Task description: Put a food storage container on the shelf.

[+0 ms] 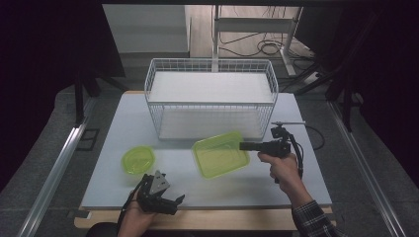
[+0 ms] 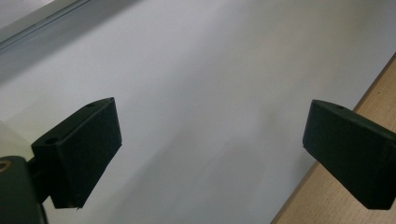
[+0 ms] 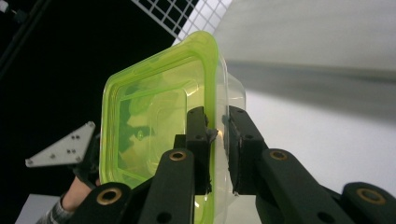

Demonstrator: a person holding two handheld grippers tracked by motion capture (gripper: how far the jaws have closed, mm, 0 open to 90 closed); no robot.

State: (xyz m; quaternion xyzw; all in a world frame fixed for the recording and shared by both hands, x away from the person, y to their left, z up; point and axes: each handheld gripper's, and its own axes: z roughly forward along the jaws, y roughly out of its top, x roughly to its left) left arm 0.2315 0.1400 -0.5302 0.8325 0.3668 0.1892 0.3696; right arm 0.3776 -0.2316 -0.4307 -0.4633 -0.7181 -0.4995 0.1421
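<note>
A square clear container with a lime-green lid [image 1: 220, 153] hangs tilted just above the white table [image 1: 306, 182], in front of the wire basket [image 1: 211, 98]. My right gripper [image 1: 243, 146] is shut on the container's right rim. In the right gripper view the two jaws pinch the lidded edge of that container [image 3: 154, 116], and my right gripper [image 3: 218, 133] holds it on its side. A round green container [image 1: 138, 160] lies on the table at the left. My left gripper [image 1: 179, 200] rests near the table's front edge, open, and my left gripper [image 2: 210, 154] has nothing between its jaws.
The white wire basket stands at the back middle of the table, its inside holding nothing. A wooden strip [image 1: 207, 219] borders the table's front edge. The other hand and its grey plate [image 3: 63, 151] show behind the held container. Cables [image 1: 257, 47] lie on the floor behind.
</note>
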